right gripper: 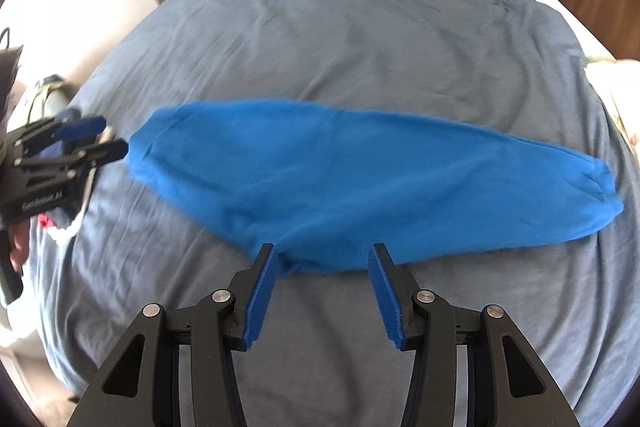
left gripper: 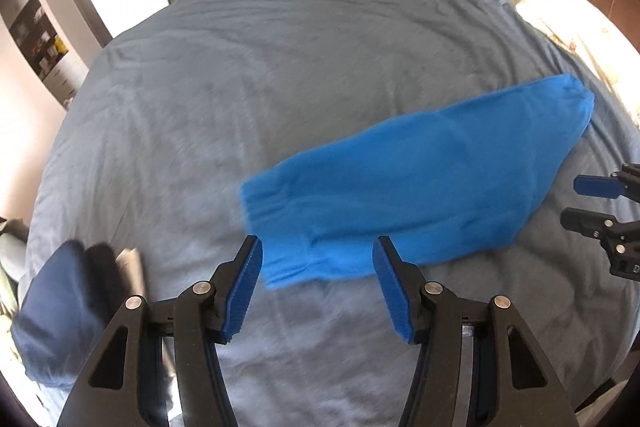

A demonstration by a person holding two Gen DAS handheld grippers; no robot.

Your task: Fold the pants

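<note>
Both grippers [left gripper: 318, 255] [right gripper: 322, 263] gape empty above blue pants [right gripper: 360, 179]; only the left view shows the pillow [left gripper: 560, 7].

The pants [right gripper: 340, 179] lay flat on the bed cover [right gripper: 360, 39], stretched from left to right across its near half. The left gripper [left gripper: 318, 267] hung over the pants' left end, the right gripper [right gripper: 322, 273] over their near edge, further right; each stood apart from the cloth. A pillow [left gripper: 560, 11] lay at the bed's far right. A bundle of cloth [left gripper: 56, 311] sat at the near left edge.
</note>
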